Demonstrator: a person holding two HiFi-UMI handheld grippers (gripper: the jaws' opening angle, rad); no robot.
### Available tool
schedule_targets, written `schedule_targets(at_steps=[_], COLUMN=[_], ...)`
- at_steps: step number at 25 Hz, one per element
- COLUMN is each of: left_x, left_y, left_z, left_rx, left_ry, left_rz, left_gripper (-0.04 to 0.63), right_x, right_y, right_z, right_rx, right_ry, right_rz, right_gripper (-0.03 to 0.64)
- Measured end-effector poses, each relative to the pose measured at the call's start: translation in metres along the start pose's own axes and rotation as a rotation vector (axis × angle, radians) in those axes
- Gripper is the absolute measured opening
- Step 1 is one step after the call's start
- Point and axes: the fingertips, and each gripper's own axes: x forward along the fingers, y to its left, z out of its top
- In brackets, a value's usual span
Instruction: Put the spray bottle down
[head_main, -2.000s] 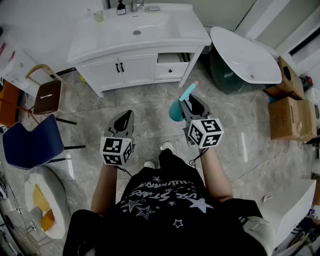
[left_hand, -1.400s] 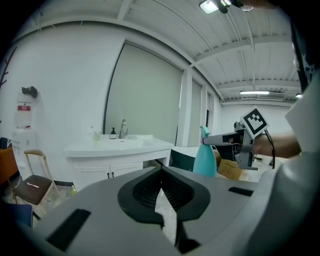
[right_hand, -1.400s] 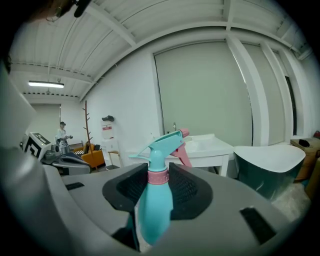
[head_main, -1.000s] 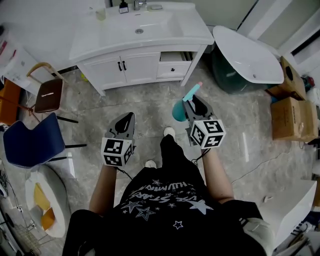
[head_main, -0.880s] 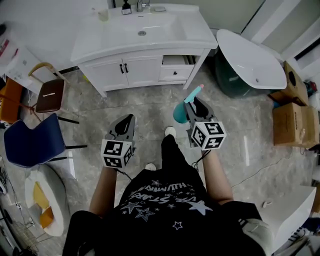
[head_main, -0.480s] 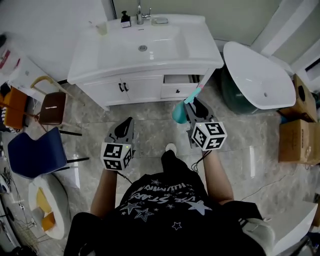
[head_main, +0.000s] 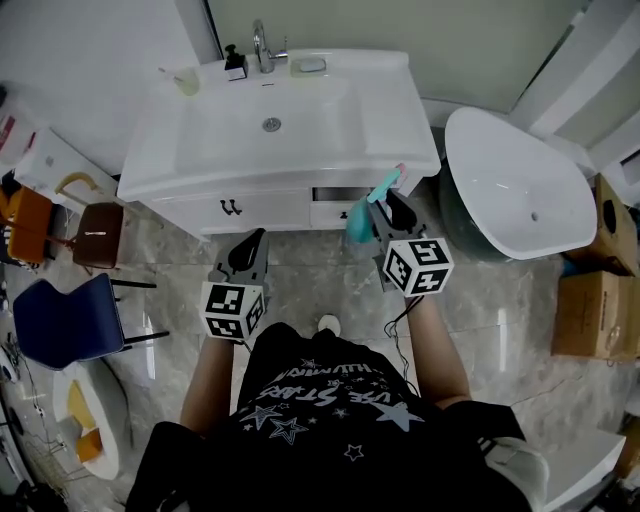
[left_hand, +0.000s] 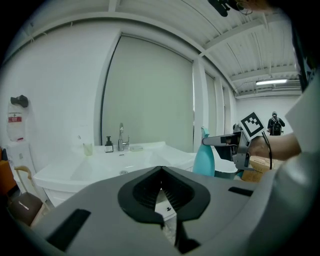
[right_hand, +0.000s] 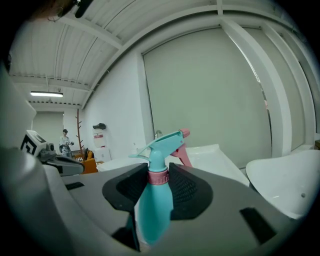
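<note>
— Room ahead?
— Plenty, upper centre: bare right end of the counter (head_main: 385, 105), just past the spray bottle (head_main: 357, 225).
— In the way?
— Faucet (head_main: 262, 45), soap bottle (head_main: 236, 63) and cup (head_main: 187, 82) along the back edge; tub (head_main: 510, 190) blocking right, blue chair (head_main: 65, 315) left.

Bits that are hard to see

From the head view, the right gripper (head_main: 388, 205) covers most of the spray bottle (head_main: 356, 224), so only its top and one blue side show. In the right gripper view the bottle's bottom drops out of sight between the jaws. The brown box (head_main: 597, 316) is cut off by the right edge. The little dark bottle (head_main: 235, 65) and the cup (head_main: 187, 82) at the back of the sink (head_main: 250, 140) are too small to tell much about. The far-off person (right_hand: 64, 141) in the right gripper view is tiny.
</note>
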Motion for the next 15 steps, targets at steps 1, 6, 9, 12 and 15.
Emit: schedule_targets(at_steps=[1, 6, 9, 12, 15], left_x=[0.004, 0.027, 0.048, 0.079, 0.116], left_y=[0.000, 0.010, 0.021, 0.037, 0.060], left_z=[0.001, 0.002, -0.003, 0.002, 0.017], left_rx=[0.001, -0.014, -0.024, -0.025, -0.025], left_ry=[0.001, 0.011, 0.033, 0.039, 0.024], left_rz=[-0.001, -0.001, -0.018, -0.044, -0.068], left_gripper=[0.015, 0.015, 0.015, 0.015, 0.015], right_x=[0.003, 0.024, 0.043, 0.070, 0.107], right_y=[-0.004, -0.024, -0.035, -0.049, -0.066], right_z=[0.002, 0.004, 0.005, 0.013, 0.023], right_rx=[-0.004, -0.003, 0.002, 0.000, 0.002], right_ry=[0.000, 0.011, 0.020, 0.021, 0.022], right_rz=[0.000, -0.011, -0.027, -0.047, -0.074], right_gripper=[0.143, 0.143, 0.142, 0.143, 0.143])
